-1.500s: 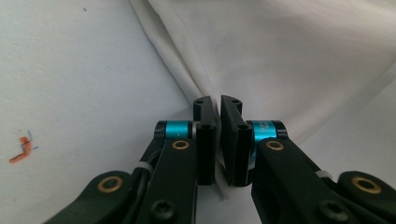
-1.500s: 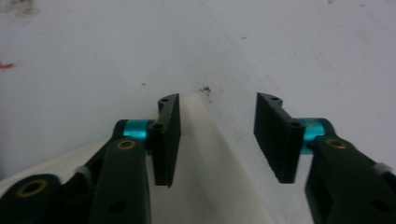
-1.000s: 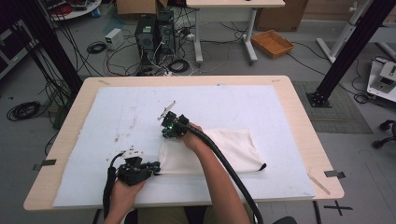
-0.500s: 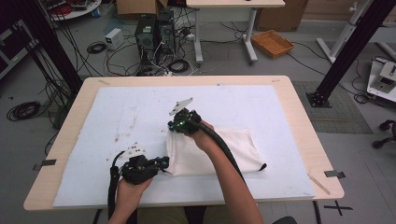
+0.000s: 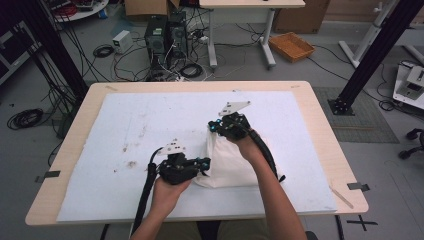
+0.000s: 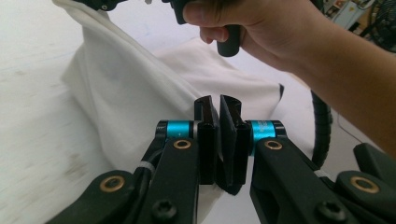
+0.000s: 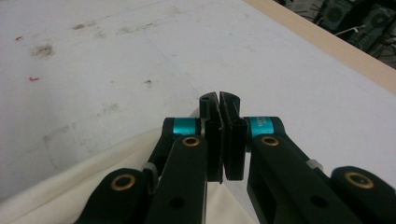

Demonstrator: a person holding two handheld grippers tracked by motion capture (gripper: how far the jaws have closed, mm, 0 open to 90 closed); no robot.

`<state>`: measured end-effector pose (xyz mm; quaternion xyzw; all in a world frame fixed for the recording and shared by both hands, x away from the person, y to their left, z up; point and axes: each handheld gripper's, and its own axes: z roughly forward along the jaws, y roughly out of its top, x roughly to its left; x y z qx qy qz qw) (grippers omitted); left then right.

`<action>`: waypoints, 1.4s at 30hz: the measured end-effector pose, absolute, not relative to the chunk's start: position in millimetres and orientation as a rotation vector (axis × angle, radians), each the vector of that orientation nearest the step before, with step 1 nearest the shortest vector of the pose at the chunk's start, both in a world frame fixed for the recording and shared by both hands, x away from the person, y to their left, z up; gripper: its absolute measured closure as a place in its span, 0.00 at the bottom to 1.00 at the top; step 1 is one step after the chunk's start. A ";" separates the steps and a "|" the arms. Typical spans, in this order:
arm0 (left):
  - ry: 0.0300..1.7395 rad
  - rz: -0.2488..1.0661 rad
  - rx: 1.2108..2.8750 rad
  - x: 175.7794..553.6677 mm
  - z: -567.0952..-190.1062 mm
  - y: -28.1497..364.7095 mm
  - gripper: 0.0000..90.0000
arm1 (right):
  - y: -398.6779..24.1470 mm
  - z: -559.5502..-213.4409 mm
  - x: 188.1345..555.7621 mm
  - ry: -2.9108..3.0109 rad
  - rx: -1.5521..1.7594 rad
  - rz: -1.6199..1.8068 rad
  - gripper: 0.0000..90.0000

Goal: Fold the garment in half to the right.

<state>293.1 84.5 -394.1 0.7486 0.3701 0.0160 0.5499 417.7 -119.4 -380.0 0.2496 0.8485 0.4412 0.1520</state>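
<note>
A white cloth (image 5: pixel 231 167) lies on the white mat, its left edge raised off the surface. My left gripper (image 5: pixel 204 164) is shut on the cloth's near left corner; in the left gripper view the cloth (image 6: pixel 126 98) hangs slack from the closed left gripper (image 6: pixel 218 103) up toward the other hand. My right gripper (image 5: pixel 216 127) is shut on the far left corner, with the cloth (image 7: pixel 79 186) hanging under the pressed-together right gripper (image 7: pixel 218 99). Both grippers are held above the mat.
The white mat (image 5: pixel 125 135) covers most of the wooden table (image 5: pixel 327 145) and has a few faint stains at left. The right hand (image 6: pixel 261 32) and forearm cross the left gripper view. Cables trail from both grippers toward the near edge.
Both grippers have moved right and upward with the cloth's left edge in them. The cloth's left part has lifted off the mat and the flat area has narrowed.
</note>
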 end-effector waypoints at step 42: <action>0.828 -0.078 1.980 333.8 -412.6 -94.0 0.93 | -267.7 -418.4 410.0 2.233 1.071 1.251 0.99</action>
